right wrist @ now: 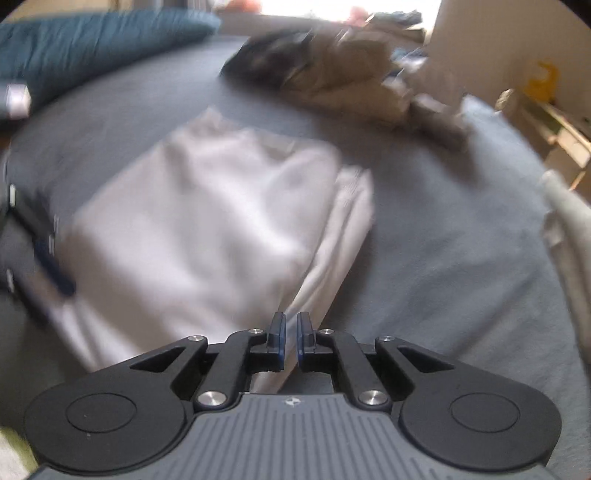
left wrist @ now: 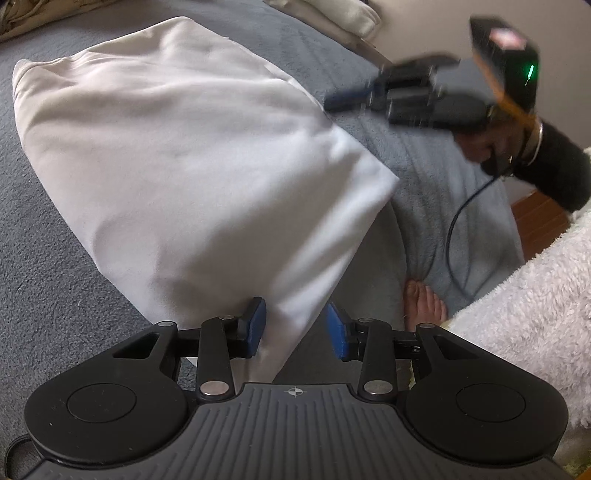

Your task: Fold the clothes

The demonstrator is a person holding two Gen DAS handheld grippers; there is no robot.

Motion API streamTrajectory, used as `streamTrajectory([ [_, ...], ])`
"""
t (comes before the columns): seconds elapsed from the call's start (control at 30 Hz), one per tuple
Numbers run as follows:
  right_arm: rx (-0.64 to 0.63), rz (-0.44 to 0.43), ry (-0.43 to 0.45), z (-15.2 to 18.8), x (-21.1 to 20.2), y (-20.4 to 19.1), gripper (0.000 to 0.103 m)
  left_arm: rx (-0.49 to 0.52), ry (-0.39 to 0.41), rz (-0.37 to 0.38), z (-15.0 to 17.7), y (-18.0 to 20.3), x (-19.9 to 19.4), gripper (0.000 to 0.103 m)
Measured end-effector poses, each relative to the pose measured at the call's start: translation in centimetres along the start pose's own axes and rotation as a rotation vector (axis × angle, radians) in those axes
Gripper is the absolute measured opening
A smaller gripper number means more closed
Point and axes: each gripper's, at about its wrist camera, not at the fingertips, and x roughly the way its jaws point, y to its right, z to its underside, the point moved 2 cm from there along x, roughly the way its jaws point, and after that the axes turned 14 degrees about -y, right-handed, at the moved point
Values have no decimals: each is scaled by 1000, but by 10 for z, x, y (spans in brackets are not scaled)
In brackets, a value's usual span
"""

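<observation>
Now keeping the white folded garment [left wrist: 192,158] lying flat on the grey blanket [left wrist: 55,277], left gripper [left wrist: 295,328] spread wide at its near corner, right gripper [right wrist: 290,339] nearly closed on nothing (blurred, apparently mid-swing), squaring edges gently.

I operate in a home bedroom: grey-blanketed bed [left wrist: 66,280], teal pillow [right wrist: 92,44], heaped clothes [right wrist: 332,81].

A grey blanket [right wrist: 424,229] covers the bed; a teal pillow [right wrist: 85,48] lies at its head, below what seems a bright window [right wrist: 306,7].
</observation>
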Motion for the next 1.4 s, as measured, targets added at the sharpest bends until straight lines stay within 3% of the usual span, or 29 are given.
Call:
streamTrajectory([
  [0.13,202,-124,88,-31,7,26,6,1,-3,3,0,-1,-1,37],
  [0.3,270,-131,73,-67,49,42,14,3,-1,-3,0,-1,0,37],
  [0.53,257,-120,52,-91,77,47,19,-7,-1,9,-2,-3,2,37],
  [0.73,250,-144,43,-92,83,47,20,-20,10,25,0,-2,3,37],
  [1.0,335,-268,68,-90,85,58,32,-25,13,43,0,-3,3,37],
  [1.03,327,-265,74,-91,86,57,29,-26,13,44,-2,-2,6,37],
  [1.1,303,-257,84,-92,84,53,8,-27,14,48,-1,-3,5,37],
  [1.13,285,-245,96,-93,81,50,3,-27,14,49,-1,-4,3,37],
  [1.27,246,-138,183,-96,61,40,2,-21,13,47,-1,-3,3,37],
  [1.4,215,-63,162,-95,72,36,2,-14,13,45,-1,-2,6,37],
])
